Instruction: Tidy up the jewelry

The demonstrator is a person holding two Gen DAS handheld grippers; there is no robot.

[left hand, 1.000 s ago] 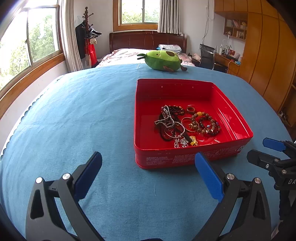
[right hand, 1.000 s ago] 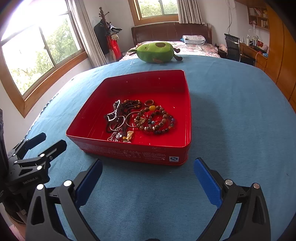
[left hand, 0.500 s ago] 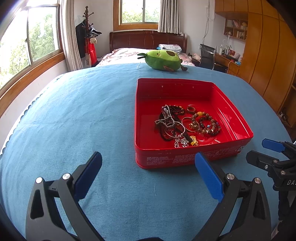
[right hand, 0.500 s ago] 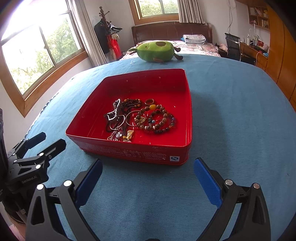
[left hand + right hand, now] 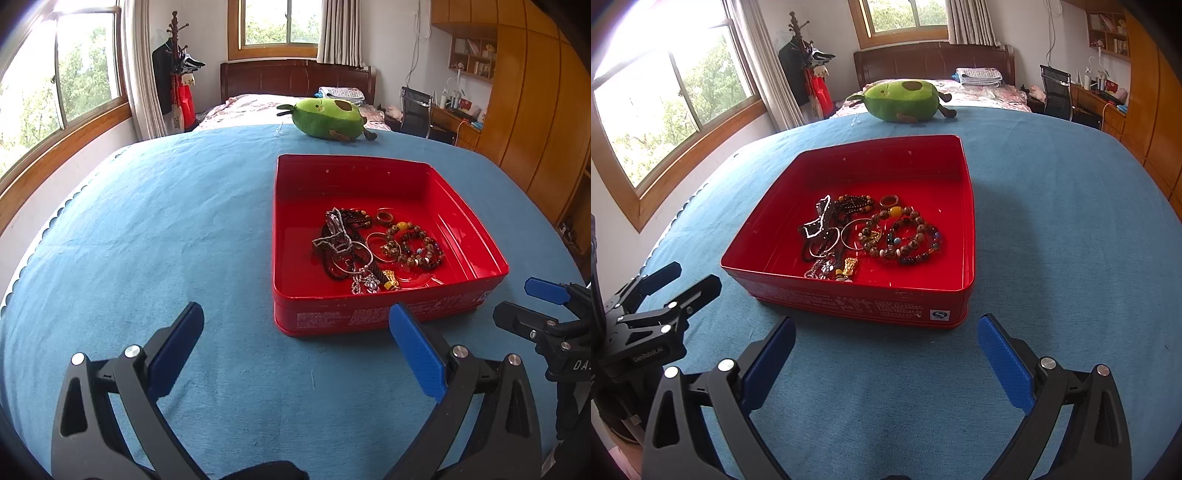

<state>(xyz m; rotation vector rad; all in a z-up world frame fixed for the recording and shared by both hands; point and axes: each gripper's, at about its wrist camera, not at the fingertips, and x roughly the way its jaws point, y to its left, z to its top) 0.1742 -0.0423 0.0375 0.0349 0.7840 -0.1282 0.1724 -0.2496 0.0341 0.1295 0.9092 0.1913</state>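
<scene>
Jewelry [image 5: 373, 249] lies heaped in a shallow red rectangular metal tin [image 5: 369, 317] that sits on a blue cloth-covered table [image 5: 166, 229], the pile gathered toward the tin's near half with its far half bare. In the heap, brown wooden bead bracelets [image 5: 905, 236] with 1 yellow bead lie on the right, a dark beaded strand tangled with a black-and-white ribbon piece [image 5: 820, 221] lies on the left, thin silver bangles [image 5: 849, 232] sit between them, a small brown ring [image 5: 888, 201] rests at the far edge, and a gold charm [image 5: 849, 266] with a silvery chain beside it lies nearest the front wall. The left gripper [image 5: 295, 343] hangs above the cloth just short of the tin's near left corner, its 2 blue-padded jaws spread wide and holding nothing. The right gripper [image 5: 886, 350] hangs just short of the tin's near right corner, its jaws likewise wide apart and empty. Each gripper shows at the edge of the other's view, well apart. A green avocado-shaped plush toy [image 5: 905, 99] lies at the table's far edge, beyond the tin.
</scene>
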